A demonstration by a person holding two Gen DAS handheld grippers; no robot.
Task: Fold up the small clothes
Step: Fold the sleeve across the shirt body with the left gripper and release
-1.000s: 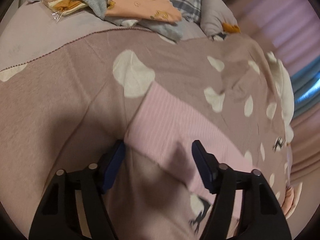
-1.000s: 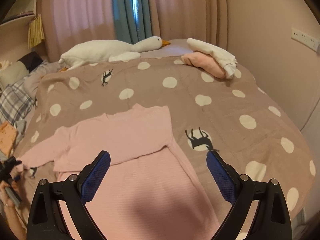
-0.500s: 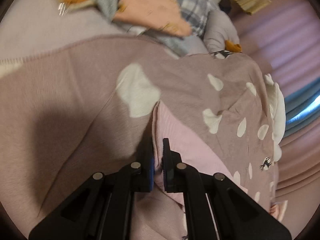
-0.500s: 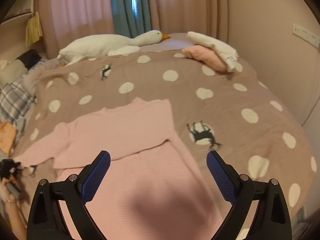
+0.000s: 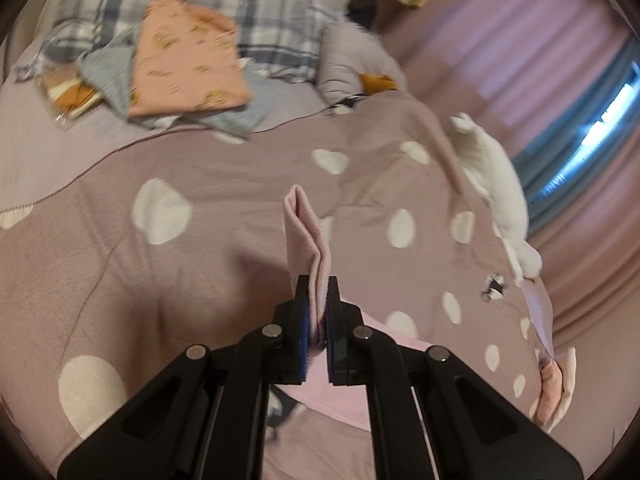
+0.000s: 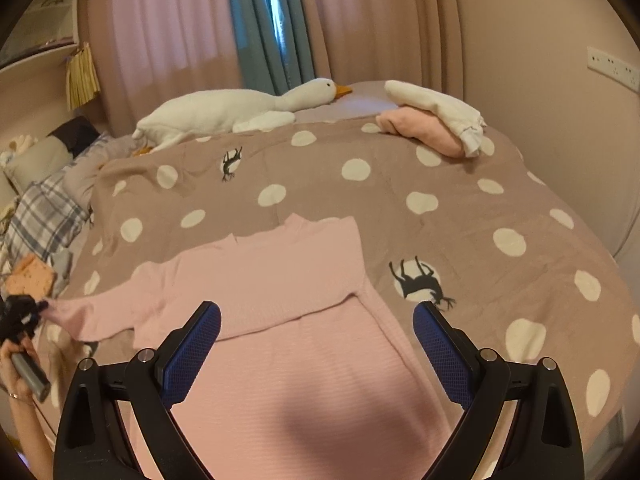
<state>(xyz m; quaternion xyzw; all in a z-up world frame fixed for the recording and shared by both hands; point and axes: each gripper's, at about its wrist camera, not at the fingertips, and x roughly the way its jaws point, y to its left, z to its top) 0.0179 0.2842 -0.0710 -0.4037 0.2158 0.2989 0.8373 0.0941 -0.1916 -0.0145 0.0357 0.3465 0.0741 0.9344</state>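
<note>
Sweater (image 6: pixel 280 280) lies flat on bed (image 6: pixel 520 200), near edge. Toy goose (image 6: pixel 240 110) behind sweater, at far side of bed. Folded clothes pile (image 6: pixel 432 120) behind sweater, to right. Pillows (image 6: pixel 44 216) left of sweater. Sweater's left sleeve tip (image 5: pixel 306 232) sits between fingers of left claw (image 5: pixel 316 312). Right claw (image 6: pixel 316 344) above sweater's near part.

Left tongs (image 5: pixel 316 320) clamped on pink sleeve cuff (image 5: pixel 306 236), lifted above polka-dot blanket (image 5: pixel 224 240).

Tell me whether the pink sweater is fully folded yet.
Partly. One sleeve of the pink sweater lies folded across its body; the other stretches out, its cuff pinched in the left gripper. The right gripper hovers open.
</note>
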